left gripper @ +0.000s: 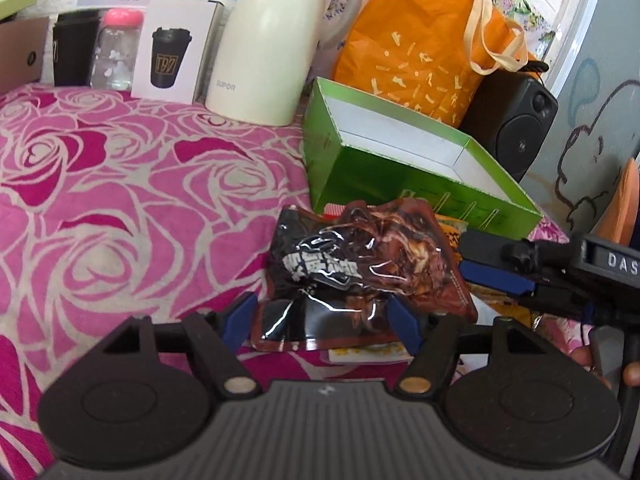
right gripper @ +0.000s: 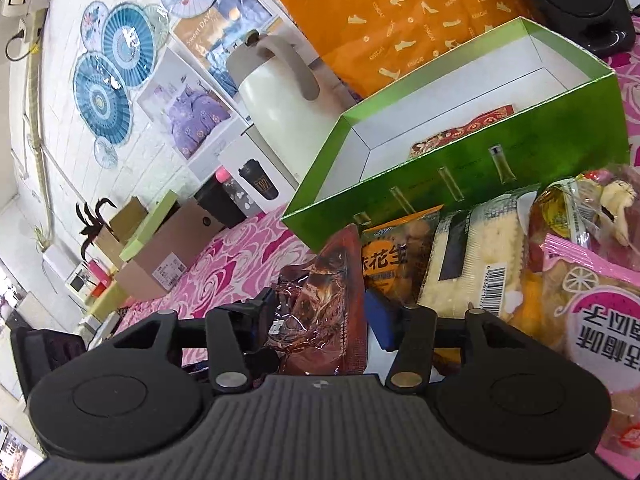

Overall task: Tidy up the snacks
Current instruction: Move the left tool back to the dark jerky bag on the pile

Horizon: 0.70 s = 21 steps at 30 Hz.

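left gripper (left gripper: 324, 316): spread wide, straddling brown snack pouch (left gripper: 360, 264) for pickup | right gripper (right gripper: 320, 316): also wide, flanking same pouch | green box (left gripper: 400, 184): open, one packet inside, likely destination

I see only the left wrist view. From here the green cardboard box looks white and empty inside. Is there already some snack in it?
Observer: Yes. The right wrist view shows one flat red-and-gold packet on the floor of the green cardboard box, close to its front wall.
Operator: What lies to the right of the glossy brown packet, past the orange one?
Observer: A pale cracker packet with a dark label lies in front of the box, outside it.
Operator: And anything further right?
Observer: A pink lemon-printed packet lies there, also outside the box.
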Available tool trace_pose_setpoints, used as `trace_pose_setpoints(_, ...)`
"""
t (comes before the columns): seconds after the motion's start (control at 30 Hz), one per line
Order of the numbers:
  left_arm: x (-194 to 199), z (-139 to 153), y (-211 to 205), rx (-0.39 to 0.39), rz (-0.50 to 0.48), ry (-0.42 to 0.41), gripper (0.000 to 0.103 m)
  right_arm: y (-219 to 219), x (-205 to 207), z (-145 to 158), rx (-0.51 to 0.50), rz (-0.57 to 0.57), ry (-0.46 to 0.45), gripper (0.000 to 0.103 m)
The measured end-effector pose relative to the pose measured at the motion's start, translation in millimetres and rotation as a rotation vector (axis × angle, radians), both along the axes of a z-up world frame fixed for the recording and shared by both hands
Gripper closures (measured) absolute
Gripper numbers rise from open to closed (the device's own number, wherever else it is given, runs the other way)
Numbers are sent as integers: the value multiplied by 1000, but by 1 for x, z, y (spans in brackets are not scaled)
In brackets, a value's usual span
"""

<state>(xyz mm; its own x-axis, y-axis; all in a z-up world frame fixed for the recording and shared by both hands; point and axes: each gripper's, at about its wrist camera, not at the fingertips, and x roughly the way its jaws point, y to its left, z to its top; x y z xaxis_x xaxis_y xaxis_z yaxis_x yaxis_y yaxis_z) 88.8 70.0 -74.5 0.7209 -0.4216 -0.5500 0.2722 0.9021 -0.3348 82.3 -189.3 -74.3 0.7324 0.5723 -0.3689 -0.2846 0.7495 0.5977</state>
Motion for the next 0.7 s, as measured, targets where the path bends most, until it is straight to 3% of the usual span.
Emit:
trace_pose_setpoints(0.1, 0, 0, 1, -4, -4, 0, 26, -6, 0, 0, 57, -1, 40, 21)
trace_pose_setpoints(0.2, 2, -2, 8, -50, 1, 11, 26, -19, 0, -4, 171, 3, 77, 23)
trace_pose_setpoints(0.27, 3, -3, 12, -84, 7, 17, 26, -22, 5, -9, 190, 11, 109, 24)
trace_pose_setpoints(0.4, 5, -2, 18, -122, 7, 38, 26, -15, 10, -4, 115, 35, 111, 31)
trace_pose_setpoints(0.47, 3, 2, 19, -95, 24, 44, 26, -7, 11, 2, 16, 44, 121, 12)
trace_pose_setpoints(0.53, 0, 4, 21, -64, 40, 49, 26, 1, 9, 4, -61, 72, 103, 0)
trace_pose_setpoints(0.67, 1, 1, 25, -85, 41, 50, 25, 9, 10, 0, -88, 71, 60, 1)
trace_pose_setpoints(0.7, 1, 1, 25, -94, 43, 46, 25, 9, 11, 0, -89, 63, 47, 19)
